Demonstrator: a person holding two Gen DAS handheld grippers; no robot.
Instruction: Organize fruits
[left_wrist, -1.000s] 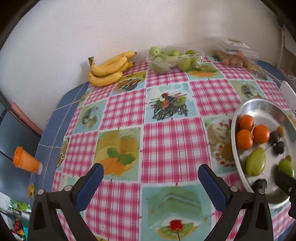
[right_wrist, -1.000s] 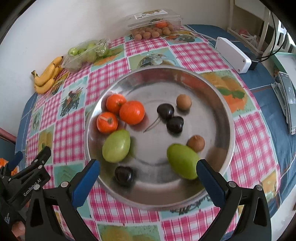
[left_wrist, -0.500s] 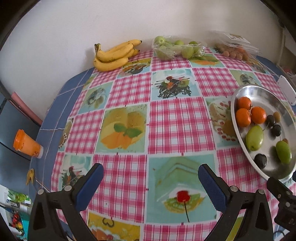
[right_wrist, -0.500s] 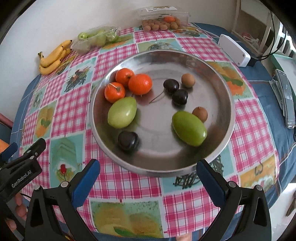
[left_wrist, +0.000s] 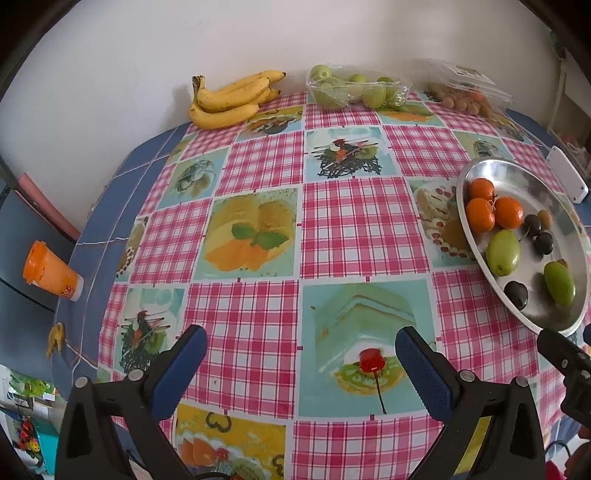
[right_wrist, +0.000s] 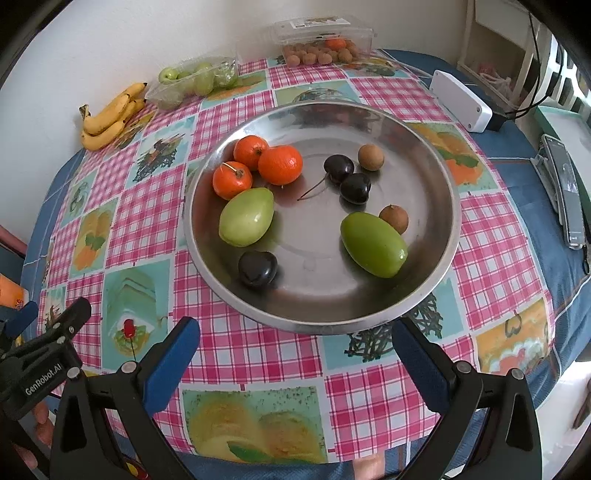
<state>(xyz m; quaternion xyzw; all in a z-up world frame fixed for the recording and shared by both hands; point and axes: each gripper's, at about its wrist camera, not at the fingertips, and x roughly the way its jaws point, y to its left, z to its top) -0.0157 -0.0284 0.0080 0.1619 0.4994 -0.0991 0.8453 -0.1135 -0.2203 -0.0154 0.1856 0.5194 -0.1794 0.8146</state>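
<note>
Two grippers hover over the table (left_wrist: 258, 240), fingers spread wide, holding nothing.
Left gripper (left_wrist: 299, 363) faces bare cloth; right gripper (right_wrist: 295, 354) sits at the bowl's (right_wrist: 448, 236) 6 o'clock rim; inside, oranges (right_wrist: 258, 164) at 10, green fruits (right_wrist: 246, 217) centre; bananas (left_wrist: 231, 99) by the wall.

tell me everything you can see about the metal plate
The metal plate is a round, shallow dish of shiny silvery metal with a raised rim, sitting flat on the checked tablecloth. Its surface mirrors the fruit. Inside lie three oranges clustered at its far left, two green fruits, three dark cherries and two small brown fruits. Both grippers, the right gripper included, are open and clear of it.
</note>
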